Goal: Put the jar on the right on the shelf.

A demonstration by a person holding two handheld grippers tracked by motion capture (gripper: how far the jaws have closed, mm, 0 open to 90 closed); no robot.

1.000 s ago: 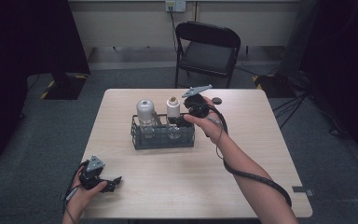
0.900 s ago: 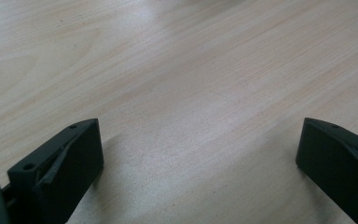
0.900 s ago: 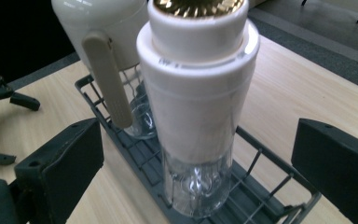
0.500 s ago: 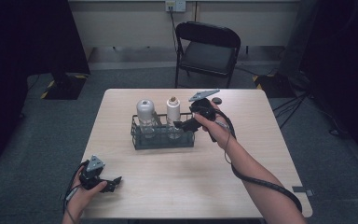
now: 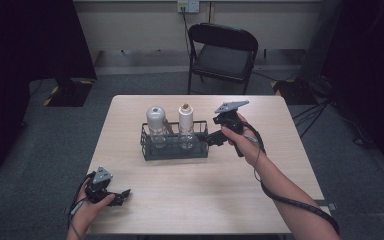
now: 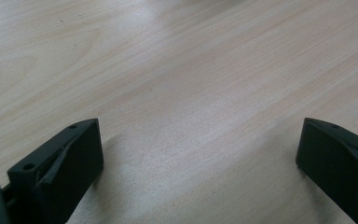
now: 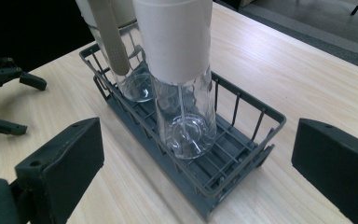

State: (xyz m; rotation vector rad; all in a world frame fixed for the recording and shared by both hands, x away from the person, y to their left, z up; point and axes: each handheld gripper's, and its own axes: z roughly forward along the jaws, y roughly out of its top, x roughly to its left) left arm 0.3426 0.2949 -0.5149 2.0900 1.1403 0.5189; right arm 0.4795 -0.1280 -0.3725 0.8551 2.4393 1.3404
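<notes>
A dark wire rack (image 5: 175, 147) sits on the table (image 5: 280, 130), a little past the middle. It is long and thin. Its long side runs left to right, and its open top faces up.

Two bottles stand straight up inside it. The bottle with the white label (image 5: 186, 125) is in the middle part of the rack. The bottle with the silver top (image 5: 155, 124) is at the left end. The right end of the rack has no bottle in it. In the right gripper view, the white-label bottle (image 7: 182, 70) is clear glass at the bottom, and the rack's (image 7: 242, 154) end wall is close to the camera.

The right gripper (image 5: 211, 140) is just beside the right end of the rack and points at it. Its jaws are wide apart and hold nothing. I cannot tell if it touches the wire.

The left gripper (image 5: 121, 195) is well apart from the rack, at the near left corner of the table. It rests low on the wood. Its jaws are wide apart too, with bare table (image 6: 182, 93) between them.

There is lots of bare table near the rack, in front of it and to its right. The far edge has less room. A black folding chair (image 5: 222, 52) stands on the floor past the table.
</notes>
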